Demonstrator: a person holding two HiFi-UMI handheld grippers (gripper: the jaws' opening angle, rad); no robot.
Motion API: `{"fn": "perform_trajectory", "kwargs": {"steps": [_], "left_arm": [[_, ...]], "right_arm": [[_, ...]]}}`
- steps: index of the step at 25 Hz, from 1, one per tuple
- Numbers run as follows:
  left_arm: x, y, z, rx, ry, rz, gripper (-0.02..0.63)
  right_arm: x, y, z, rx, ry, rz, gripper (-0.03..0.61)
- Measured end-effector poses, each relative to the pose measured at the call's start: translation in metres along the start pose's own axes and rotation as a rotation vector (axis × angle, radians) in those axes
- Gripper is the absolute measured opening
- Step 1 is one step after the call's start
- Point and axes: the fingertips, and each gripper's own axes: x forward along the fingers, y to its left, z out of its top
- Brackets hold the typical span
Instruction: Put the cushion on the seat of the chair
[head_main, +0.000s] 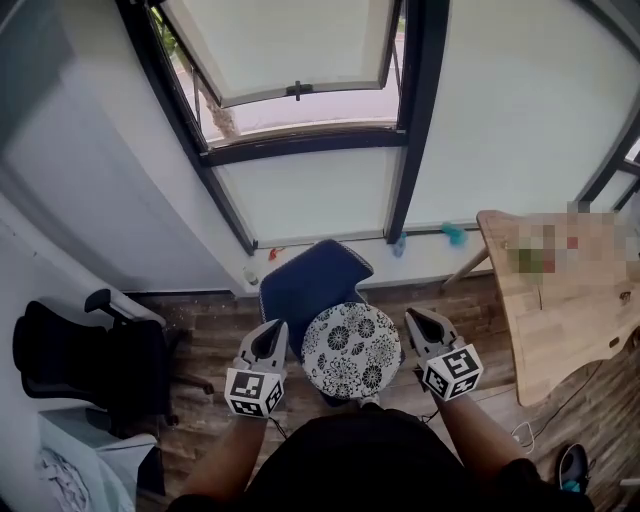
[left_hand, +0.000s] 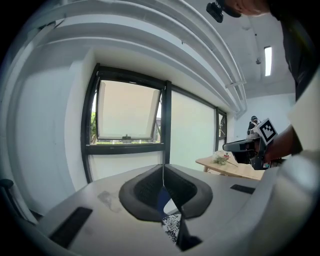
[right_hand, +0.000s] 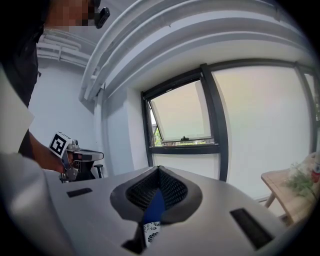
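Left tongs (head_main: 272, 332) pressed together on nothing, right tongs (head_main: 420, 320) likewise closed and empty, 1 on each side of the round floral cushion (head_main: 351, 350), cushion lying on the blue chair (head_main: 305, 285), window (head_main: 300, 90) beyond

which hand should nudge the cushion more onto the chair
Right, probably: the cushion sits off toward the chair's right side, and the shut, empty right gripper is beside that edge. The left gripper is on the opposite side.
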Motion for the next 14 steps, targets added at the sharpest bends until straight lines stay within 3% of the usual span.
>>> {"fn": "perform_trajectory", "kwargs": {"steps": [5,14], "left_arm": [[-0.002,0.0,-0.001,0.022,0.006,0.005,0.011],[0.011,-0.006,0.001,0.019,0.007,0.003,0.012]], "right_arm": [[-0.001,-0.008,-0.005,0.078,-0.005,-0.009,0.025],[-0.008,-0.025,0.009,0.118,-0.037,-0.016,0.025]]}}
